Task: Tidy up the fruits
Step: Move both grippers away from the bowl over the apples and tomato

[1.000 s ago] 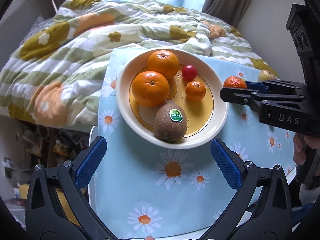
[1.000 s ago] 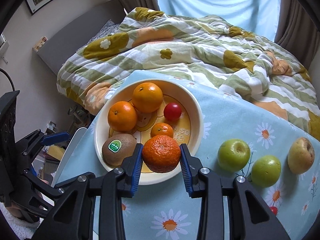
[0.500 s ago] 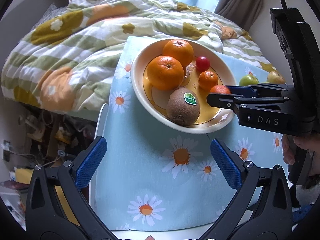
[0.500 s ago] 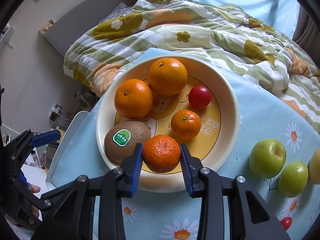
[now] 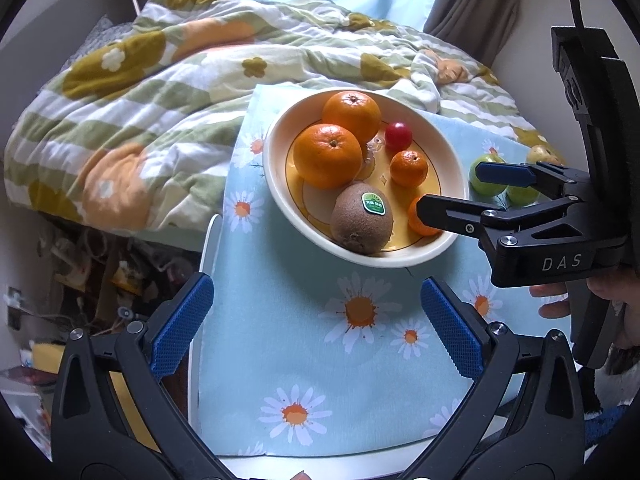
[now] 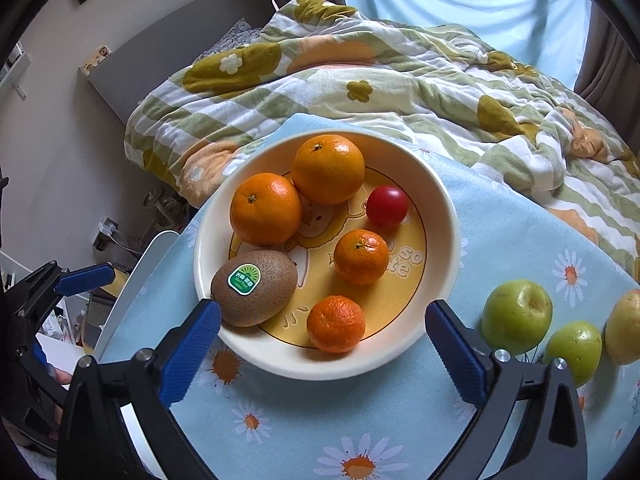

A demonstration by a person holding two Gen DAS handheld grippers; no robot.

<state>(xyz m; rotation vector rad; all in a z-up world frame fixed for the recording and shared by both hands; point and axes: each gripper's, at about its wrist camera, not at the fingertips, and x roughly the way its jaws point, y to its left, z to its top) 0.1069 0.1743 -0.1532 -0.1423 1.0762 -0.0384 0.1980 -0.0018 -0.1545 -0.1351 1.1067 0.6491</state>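
Note:
A cream plate point(image 6: 448, 216) with a yellow centre holds two big oranges point(image 6: 265, 208), a kiwi point(image 6: 254, 288), a cherry tomato point(image 6: 387, 206) and a small mandarin point(image 6: 361, 256). A second mandarin point(image 6: 336, 323) lies free near the plate's front rim. My right gripper point(image 6: 322, 318) hangs over that rim. Its jaws are opening, and they stand wide on either side of this mandarin without touching it. My left gripper point(image 5: 316, 288) is open above the daisy cloth point(image 5: 360, 360) in front of the plate, with nothing between its fingers.
Two green apples point(image 6: 516, 316) and a yellowish fruit point(image 6: 624, 328) lie on the cloth to the right of the plate. A bed with a flowered quilt point(image 6: 360, 80) is behind the table. The table's left edge point(image 5: 204, 280) drops to a cluttered floor.
The right gripper lowered the mandarin into the plate, then spread its jaws and let it go. The mandarin now rests by the front rim. The left gripper stayed open.

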